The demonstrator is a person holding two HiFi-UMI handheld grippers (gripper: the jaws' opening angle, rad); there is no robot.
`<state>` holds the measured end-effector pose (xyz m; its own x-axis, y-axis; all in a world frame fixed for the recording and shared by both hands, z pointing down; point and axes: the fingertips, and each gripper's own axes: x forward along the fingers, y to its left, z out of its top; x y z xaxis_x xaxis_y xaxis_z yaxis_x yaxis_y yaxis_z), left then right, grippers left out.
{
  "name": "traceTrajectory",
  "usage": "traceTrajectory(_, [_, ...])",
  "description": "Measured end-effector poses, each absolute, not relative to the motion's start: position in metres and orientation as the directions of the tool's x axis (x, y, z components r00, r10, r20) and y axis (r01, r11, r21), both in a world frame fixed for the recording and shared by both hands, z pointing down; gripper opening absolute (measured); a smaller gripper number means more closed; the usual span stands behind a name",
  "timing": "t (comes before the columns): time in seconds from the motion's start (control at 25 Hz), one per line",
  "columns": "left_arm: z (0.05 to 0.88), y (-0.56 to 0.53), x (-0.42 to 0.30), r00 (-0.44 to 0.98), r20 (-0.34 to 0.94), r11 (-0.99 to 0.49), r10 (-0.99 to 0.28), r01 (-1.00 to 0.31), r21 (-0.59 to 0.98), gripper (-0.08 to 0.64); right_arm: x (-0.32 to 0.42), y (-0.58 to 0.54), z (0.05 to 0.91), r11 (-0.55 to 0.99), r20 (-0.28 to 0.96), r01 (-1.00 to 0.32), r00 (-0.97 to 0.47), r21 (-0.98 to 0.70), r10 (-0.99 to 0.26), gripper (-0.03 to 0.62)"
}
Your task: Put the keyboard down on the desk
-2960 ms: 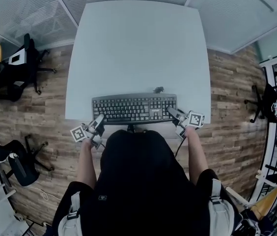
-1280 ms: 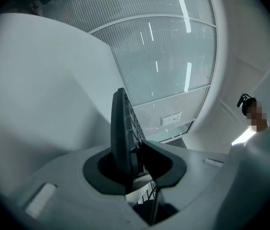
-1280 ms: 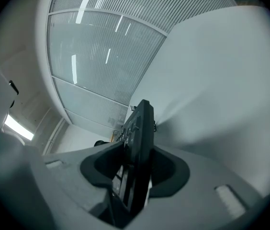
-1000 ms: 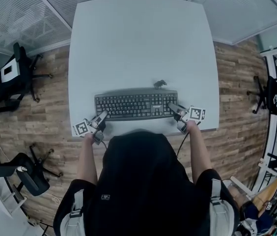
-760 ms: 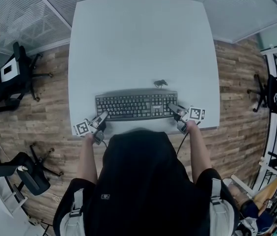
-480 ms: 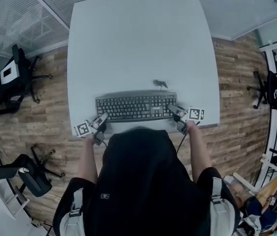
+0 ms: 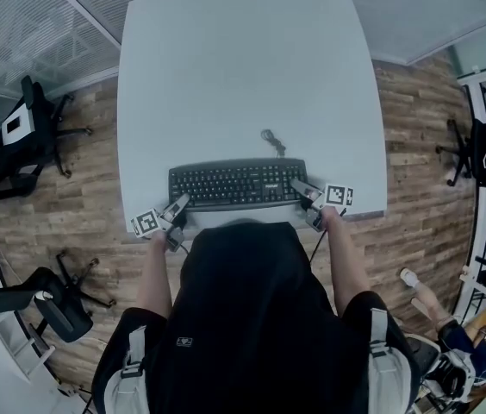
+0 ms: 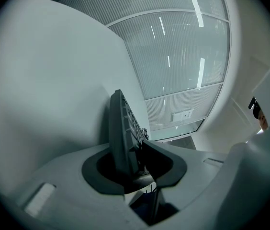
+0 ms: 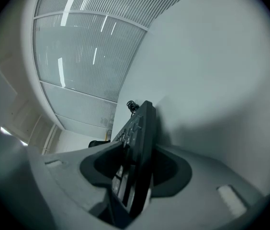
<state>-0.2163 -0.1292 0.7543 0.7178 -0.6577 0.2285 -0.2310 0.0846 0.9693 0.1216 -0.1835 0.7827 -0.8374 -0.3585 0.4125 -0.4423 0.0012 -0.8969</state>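
1. The left gripper (image 7: 177,205), held low at the near edge of the table (image 7: 243,76), has jaws opening around the left end of the keyboard (image 7: 236,183).
2. The right gripper (image 7: 300,189) mirrors it, its jaws clamping the keyboard's right end.

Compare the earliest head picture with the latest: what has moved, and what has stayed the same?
The keyboard has been carried forward from the near edge of the desk farther onto it, and it looks lower, nearer the surface. The left gripper is opening its jaws, with the keyboard's left end between them. The right gripper keeps its hold on the other end.
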Motion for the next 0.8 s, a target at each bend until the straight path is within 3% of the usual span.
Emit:
traceTrajectory(0.24, [0.758, -0.135, -0.212, 0.689, 0.234, 0.087, -0.686, -0.241, 0.967, 0.116, 0.126, -0.189, 0.786, -0.004, 0.463, -0.502, -0.795, -0.865, -0.392, 0.174])
traceTrajectory(0.36, [0.772, -0.134, -0.226, 0.657, 0.339, 0.075, -0.674, -0.395, 0.915, 0.123, 0.126, -0.194, 0.784, 0.027, 0.486, -0.542, -0.773, -0.84, -0.409, 0.192])
traceTrajectory(0.52, [0.774, -0.133, -0.227, 0.62, 0.379, 0.101, -0.687, -0.434, 0.895, 0.144, 0.129, -0.198, 0.786, 0.052, 0.53, -0.607, -0.73, -0.793, -0.432, 0.214])
traceTrajectory(0.8, [0.781, -0.132, -0.235, 0.542, 0.542, 0.122, -0.642, -0.626, 0.77, 0.215, 0.131, -0.197, 0.787, 0.078, 0.585, -0.685, -0.67, -0.724, -0.456, 0.238])
